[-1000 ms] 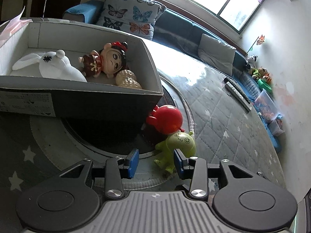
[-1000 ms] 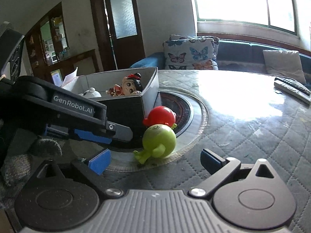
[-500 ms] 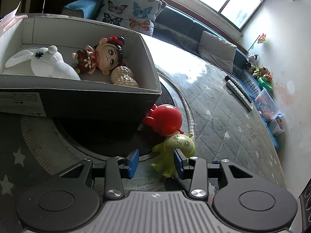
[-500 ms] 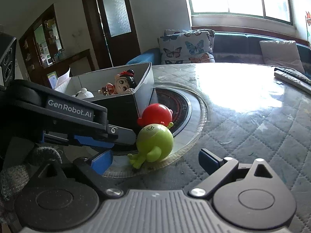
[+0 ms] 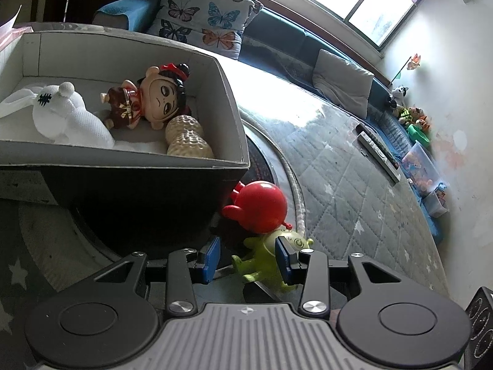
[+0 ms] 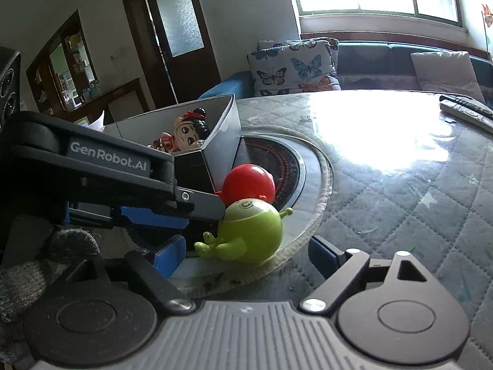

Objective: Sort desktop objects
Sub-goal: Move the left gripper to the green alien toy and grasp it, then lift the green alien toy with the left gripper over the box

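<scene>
Here the grey box (image 5: 123, 166) fills the left wrist view from nine to twelve o'clock, holding a white plush rabbit (image 5: 64, 114), a doll with a red headdress (image 5: 154, 98) and a peanut-shaped toy (image 5: 188, 138). Just outside the box's near corner, at about five o'clock of it, the red toy (image 5: 258, 206) sits touching the wall, and the green toy (image 5: 271, 256) lies directly in front of it, pressed against it. Both rest on the glass turntable ring (image 6: 320, 185) of the quilted table (image 5: 354, 185), with remote controls (image 5: 379, 151) lying well apart toward two o'clock. The box wall and the red toy crowd the green toy from behind.

The left gripper (image 5: 248, 257) stands released, its blue pads (image 5: 212, 259) spread with the green toy's legs between them; the right-hand pad is in front of the toy's head, and I cannot tell whether it touches. In the right wrist view the right gripper (image 6: 246, 256) is also spread wide, the green toy (image 6: 249, 234) between its fingers without contact, while the left gripper's arm (image 6: 123, 182) reaches across from nine o'clock and blocks that side.

Compared with a second ago, the left gripper has slid forward, so the green toy now sits between the pads rather than beyond them, and the right gripper has come nearer as well.
</scene>
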A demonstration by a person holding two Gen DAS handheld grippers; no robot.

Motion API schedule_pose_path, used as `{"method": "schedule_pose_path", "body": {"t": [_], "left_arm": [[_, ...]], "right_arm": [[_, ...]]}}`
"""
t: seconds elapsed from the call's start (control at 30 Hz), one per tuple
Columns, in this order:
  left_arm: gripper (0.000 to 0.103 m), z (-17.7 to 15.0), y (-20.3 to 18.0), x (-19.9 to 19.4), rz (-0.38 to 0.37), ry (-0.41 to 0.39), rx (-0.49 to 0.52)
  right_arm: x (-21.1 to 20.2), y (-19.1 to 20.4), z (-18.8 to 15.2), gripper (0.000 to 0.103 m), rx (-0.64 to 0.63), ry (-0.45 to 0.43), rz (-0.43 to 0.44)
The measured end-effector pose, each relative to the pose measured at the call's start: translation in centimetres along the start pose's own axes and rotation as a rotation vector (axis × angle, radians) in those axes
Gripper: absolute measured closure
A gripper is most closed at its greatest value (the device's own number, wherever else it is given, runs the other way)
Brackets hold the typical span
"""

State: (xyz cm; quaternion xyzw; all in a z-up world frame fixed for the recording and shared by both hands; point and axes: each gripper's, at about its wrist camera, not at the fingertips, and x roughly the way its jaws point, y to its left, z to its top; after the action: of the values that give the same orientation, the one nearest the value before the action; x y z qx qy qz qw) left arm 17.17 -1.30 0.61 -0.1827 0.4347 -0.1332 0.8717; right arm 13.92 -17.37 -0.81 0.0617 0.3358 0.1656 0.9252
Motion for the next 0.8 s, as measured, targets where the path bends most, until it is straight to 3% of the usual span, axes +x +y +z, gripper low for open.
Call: {"method": "schedule_pose_path", "body": {"t": [0.4,0.63,0.8], "left_arm": [[0.061,0.6,-0.3,0.2,-0.033,-0.002,-0.003],[0.061,0.8,-0.6,0.5,-0.08,0.014,-0.018],[0.061,0.7,-0.9,0.9,-0.082,0.03,-0.01]], "right_arm": [[0.9,-0.3,0.2,0.021,0.022,0.0,0.016],[1.0,-0.4,0.4,0.037,0.042,0.001,0.039],[1.2,-0.4,0.4,0.038,0.042,0.003,0.039]]}}
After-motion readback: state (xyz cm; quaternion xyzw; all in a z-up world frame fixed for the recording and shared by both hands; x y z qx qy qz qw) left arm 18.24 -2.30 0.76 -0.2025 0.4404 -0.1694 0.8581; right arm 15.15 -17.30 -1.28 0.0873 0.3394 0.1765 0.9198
